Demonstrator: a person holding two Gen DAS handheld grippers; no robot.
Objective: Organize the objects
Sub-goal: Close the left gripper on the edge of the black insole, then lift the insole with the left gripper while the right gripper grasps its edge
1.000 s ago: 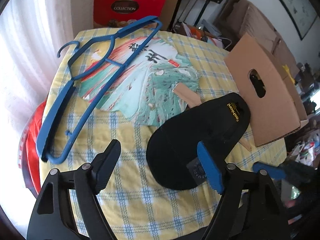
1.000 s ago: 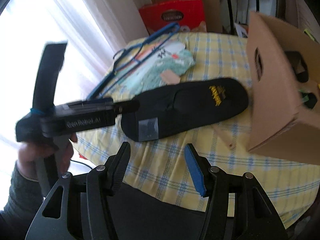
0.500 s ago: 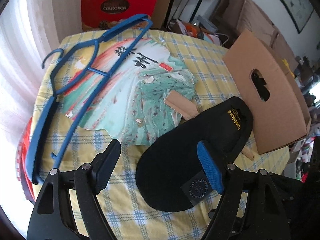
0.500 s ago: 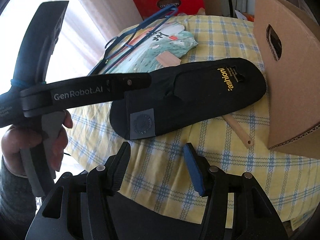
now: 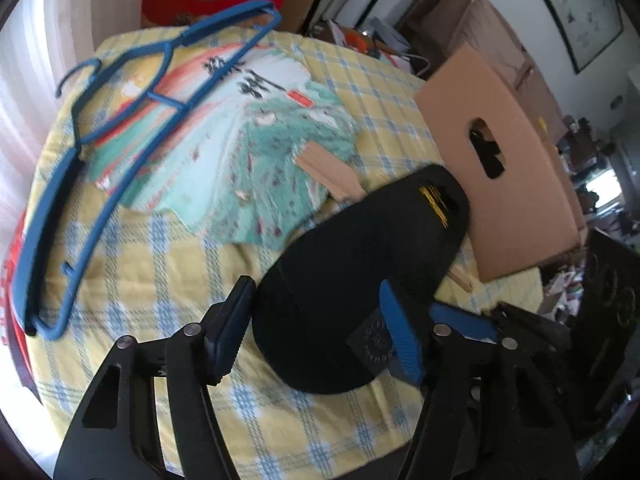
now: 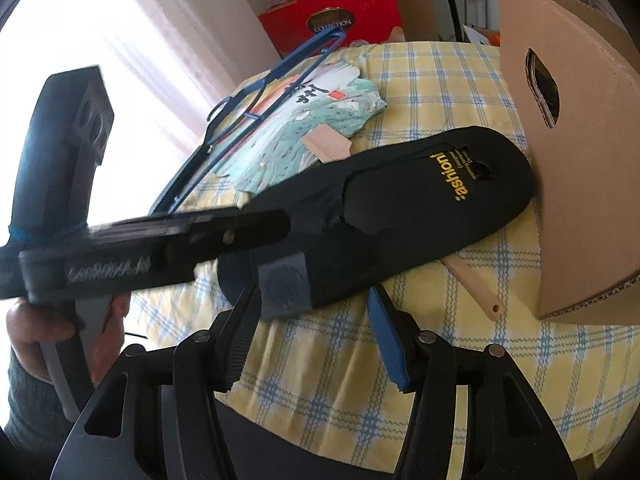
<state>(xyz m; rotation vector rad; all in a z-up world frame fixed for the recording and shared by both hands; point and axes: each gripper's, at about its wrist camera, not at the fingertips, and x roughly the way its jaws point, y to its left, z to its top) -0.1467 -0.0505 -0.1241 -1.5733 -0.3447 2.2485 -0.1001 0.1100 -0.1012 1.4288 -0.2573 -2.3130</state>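
**Me:** Sock pack, black, flat on a card insert, lies on the checked tablecloth with its toe against the cardboard box and its body across the handle of the painted paper fan.

**Helper:** Are your tongs on it?

**Me:** Not that I can see. My left gripper has just been narrowing its jaws, the near end of the pack framed between them, but no pad presses on it. My right gripper hangs released just short of that end, by the grey label.

**Helper:** How will it handle?

**Me:** Light, I judge, and fairly stiff from the card, though the knit over it is soft and may slip or bow. I'd pinch the rounded near edge, pads above and below, and lift gently so the fan isn't dragged. The blue hanger lies well apart.
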